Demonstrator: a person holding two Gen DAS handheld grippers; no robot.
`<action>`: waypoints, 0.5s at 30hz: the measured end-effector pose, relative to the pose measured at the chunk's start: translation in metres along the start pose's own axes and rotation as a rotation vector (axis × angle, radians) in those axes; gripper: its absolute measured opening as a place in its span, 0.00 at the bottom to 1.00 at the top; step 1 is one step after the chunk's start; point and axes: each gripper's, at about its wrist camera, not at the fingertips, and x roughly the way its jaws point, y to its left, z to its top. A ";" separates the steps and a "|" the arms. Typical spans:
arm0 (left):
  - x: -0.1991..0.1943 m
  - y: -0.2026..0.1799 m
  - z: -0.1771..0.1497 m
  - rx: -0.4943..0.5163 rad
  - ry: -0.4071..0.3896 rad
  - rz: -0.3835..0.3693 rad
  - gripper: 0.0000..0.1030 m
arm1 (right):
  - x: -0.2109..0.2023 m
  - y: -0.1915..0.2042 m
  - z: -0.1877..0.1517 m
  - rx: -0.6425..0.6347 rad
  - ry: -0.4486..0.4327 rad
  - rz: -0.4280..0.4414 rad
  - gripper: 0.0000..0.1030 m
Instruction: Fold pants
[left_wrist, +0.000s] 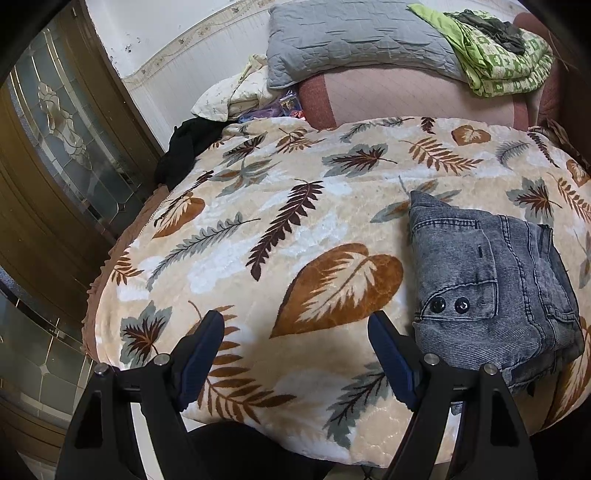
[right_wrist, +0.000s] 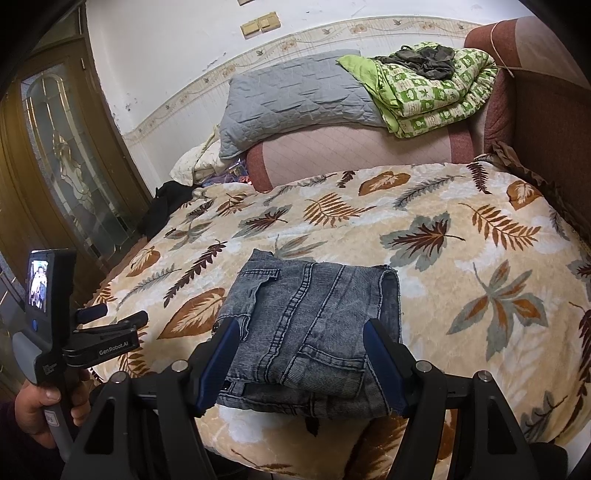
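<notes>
Left wrist view: a leaf blanket (left_wrist: 314, 206) covers the bed, with a gray pillow (left_wrist: 351, 40) and green quilt (left_wrist: 502, 59) far ahead of the jaws. The left gripper (left_wrist: 295, 332) is wide apart and holds nothing. The folded pants (left_wrist: 487, 280) lie just right of it.

Right wrist view: the right gripper (right_wrist: 299, 343) is wide apart, with the pants (right_wrist: 314, 332) between the jaws, maybe untouched. A hand (right_wrist: 40, 410) holds the other gripper off to the left.

A cream leaf-print blanket (right_wrist: 424, 206) covers the bed. At its head, a grey quilted pillow (right_wrist: 291, 99) lies beside a folded green-patterned quilt (right_wrist: 439, 99). A wooden glass-panelled door (left_wrist: 55, 147) stands left.
</notes>
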 end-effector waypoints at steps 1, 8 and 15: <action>0.000 0.000 0.000 -0.001 0.000 -0.001 0.78 | 0.000 0.000 0.000 0.001 0.001 0.000 0.71; 0.000 0.001 0.000 -0.001 0.002 -0.004 0.78 | 0.000 0.000 -0.001 0.003 0.000 -0.002 0.71; -0.001 0.001 0.000 -0.002 0.001 -0.003 0.78 | -0.001 0.002 0.000 0.000 0.000 -0.001 0.71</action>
